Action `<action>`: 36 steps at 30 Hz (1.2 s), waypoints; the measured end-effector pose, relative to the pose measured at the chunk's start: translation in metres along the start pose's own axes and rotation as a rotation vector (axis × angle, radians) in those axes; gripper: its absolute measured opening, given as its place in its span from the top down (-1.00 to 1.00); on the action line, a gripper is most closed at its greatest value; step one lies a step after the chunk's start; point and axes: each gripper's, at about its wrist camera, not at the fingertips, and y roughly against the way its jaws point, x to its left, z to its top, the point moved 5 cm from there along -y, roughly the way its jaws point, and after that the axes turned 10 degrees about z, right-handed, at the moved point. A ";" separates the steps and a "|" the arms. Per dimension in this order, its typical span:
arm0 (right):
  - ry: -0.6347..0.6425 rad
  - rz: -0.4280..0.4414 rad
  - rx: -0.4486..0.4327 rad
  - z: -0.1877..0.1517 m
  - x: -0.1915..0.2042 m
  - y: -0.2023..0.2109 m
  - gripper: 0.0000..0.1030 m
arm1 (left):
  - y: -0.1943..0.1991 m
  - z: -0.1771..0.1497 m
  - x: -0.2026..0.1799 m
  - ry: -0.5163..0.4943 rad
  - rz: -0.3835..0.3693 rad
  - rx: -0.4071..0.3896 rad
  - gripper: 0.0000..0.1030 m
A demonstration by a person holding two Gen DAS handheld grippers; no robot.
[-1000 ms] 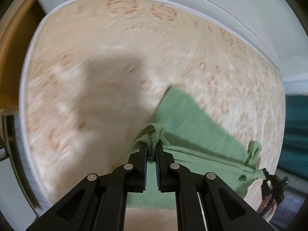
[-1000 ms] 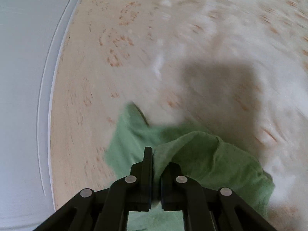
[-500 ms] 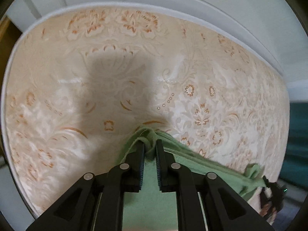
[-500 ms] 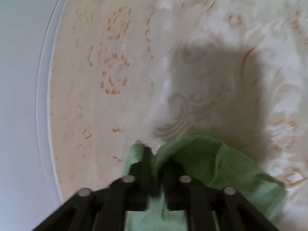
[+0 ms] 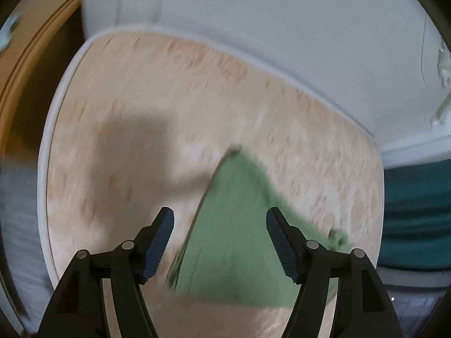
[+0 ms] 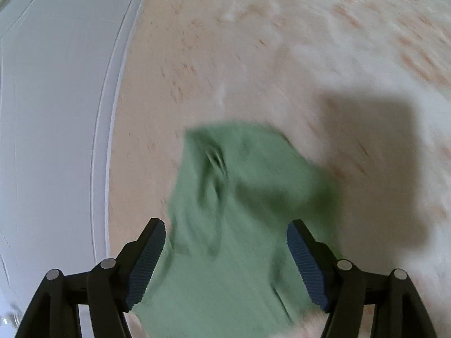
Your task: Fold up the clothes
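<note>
The green garment (image 5: 236,233) is laid on the patterned mattress (image 5: 141,98), a cream surface with faint orange motifs that reaches to the white wall (image 5: 282,28). It lies flat because a flat bed is what a fold is made on, and nothing else is seen on the cover to get in the way.

The left gripper (image 5: 220,242) is held above the cloth with its jaws spread wide and opening further; no fabric is pinched between them, and the cloth is seen lying beneath the gap rather than in it. The right gripper (image 6: 225,262) is likewise opening, its jaws well apart, with the same garment (image 6: 239,211) lying below and none of it caught between the pads (both views are blurred, so fine creases cannot be read).

Both pairs of tongs are judged to be parted so that the garment is let go and left to settle where it has been laid. One straight edge is seen at the cloth's left side, which suggests that a fold has been made.
</note>
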 end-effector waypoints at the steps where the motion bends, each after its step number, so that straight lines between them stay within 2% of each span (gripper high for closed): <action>1: -0.009 -0.007 0.000 -0.010 -0.007 0.006 -0.46 | -0.006 -0.017 0.007 0.046 -0.025 0.016 -0.36; 5: -0.089 -0.011 0.016 -0.056 -0.041 0.008 -0.46 | -0.037 -0.076 0.029 0.222 -0.084 0.091 -0.36; 7: -0.150 0.002 0.020 -0.070 -0.057 0.000 -0.45 | -0.051 -0.096 0.035 0.297 -0.078 0.124 -0.36; 9: -0.202 0.016 0.020 -0.081 -0.072 -0.007 -0.44 | -0.057 -0.108 0.041 0.367 -0.070 0.121 -0.36; 13: -0.186 0.006 0.002 -0.085 -0.069 -0.021 -0.44 | -0.067 -0.122 0.044 0.443 -0.056 0.132 -0.36; 17: -0.137 -0.015 0.011 -0.085 -0.056 -0.035 -0.44 | -0.077 -0.126 0.032 0.476 -0.103 0.141 -0.36; 21: -0.189 0.031 -0.020 -0.082 -0.053 -0.045 -0.41 | -0.083 -0.116 0.012 0.460 -0.104 0.126 -0.36; 23: -0.225 0.040 -0.037 -0.081 -0.053 -0.049 -0.29 | -0.086 -0.109 0.003 0.458 -0.091 0.118 -0.36; 24: -0.235 0.041 -0.042 -0.081 -0.053 -0.051 -0.20 | -0.087 -0.106 0.000 0.463 -0.083 0.111 -0.32; 25: -0.245 0.041 -0.046 -0.081 -0.054 -0.053 0.11 | -0.089 -0.102 -0.002 0.461 -0.073 0.103 -0.13; 26: -0.258 0.040 -0.051 -0.081 -0.055 -0.054 0.57 | -0.091 -0.098 -0.004 0.456 -0.062 0.096 0.05; 27: -0.280 0.032 -0.055 -0.081 -0.059 -0.056 0.73 | -0.092 -0.094 -0.006 0.428 -0.048 0.087 0.69; 28: -0.306 0.028 -0.065 -0.082 -0.063 -0.057 0.77 | -0.094 -0.091 -0.009 0.375 -0.028 0.080 0.93; 31: -0.342 0.016 -0.094 -0.090 -0.069 -0.050 0.80 | -0.084 -0.089 -0.008 0.253 -0.003 0.046 0.93; 33: -0.322 -0.015 -0.082 -0.098 -0.067 -0.043 0.81 | -0.068 -0.093 0.008 0.268 -0.028 0.022 0.93; 36: -0.229 -0.064 -0.017 -0.118 -0.057 -0.025 0.82 | -0.045 -0.100 0.043 0.312 -0.027 0.006 0.93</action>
